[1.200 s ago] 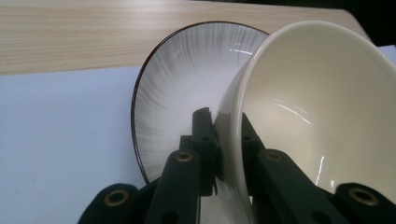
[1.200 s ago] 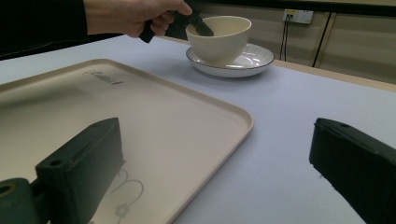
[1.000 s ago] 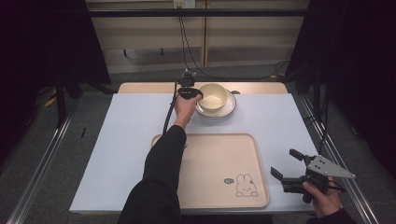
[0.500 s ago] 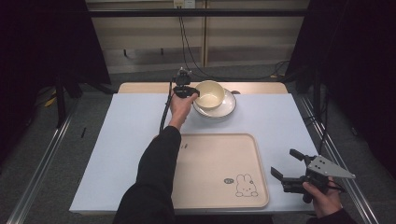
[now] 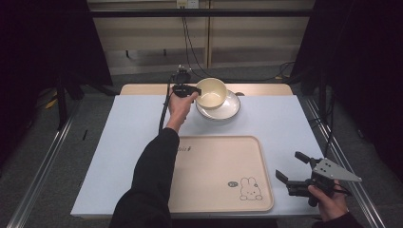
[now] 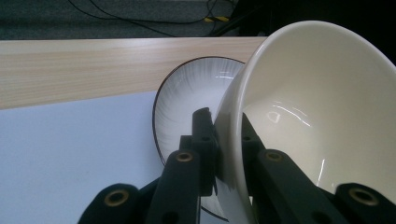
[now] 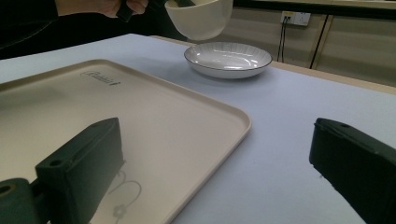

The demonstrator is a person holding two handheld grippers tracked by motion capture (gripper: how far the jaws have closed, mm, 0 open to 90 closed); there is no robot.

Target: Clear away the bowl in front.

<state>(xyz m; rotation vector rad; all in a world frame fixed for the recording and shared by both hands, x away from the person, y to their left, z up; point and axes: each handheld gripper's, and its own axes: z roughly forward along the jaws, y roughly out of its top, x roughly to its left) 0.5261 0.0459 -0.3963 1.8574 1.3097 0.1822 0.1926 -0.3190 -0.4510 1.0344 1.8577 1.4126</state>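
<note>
A cream bowl (image 5: 210,92) hangs tilted in the air above a white ribbed plate (image 5: 227,108) at the far side of the table. My left gripper (image 5: 192,89) is shut on the bowl's rim (image 6: 229,126), one jaw inside and one outside. In the right gripper view the bowl (image 7: 200,17) floats clear of the plate (image 7: 228,59). My right gripper (image 5: 291,167) stands open near the table's front right corner, with nothing between its fingers (image 7: 84,163).
A beige tray (image 5: 218,171) with a rabbit drawing (image 5: 248,188) lies at the front middle on the pale blue mat (image 5: 119,133). A wooden strip (image 6: 93,65) runs along the table's far edge. Cables hang behind the table.
The left gripper has lifted the bowl off the plate and tilted it up. The right gripper has stayed where it was.
</note>
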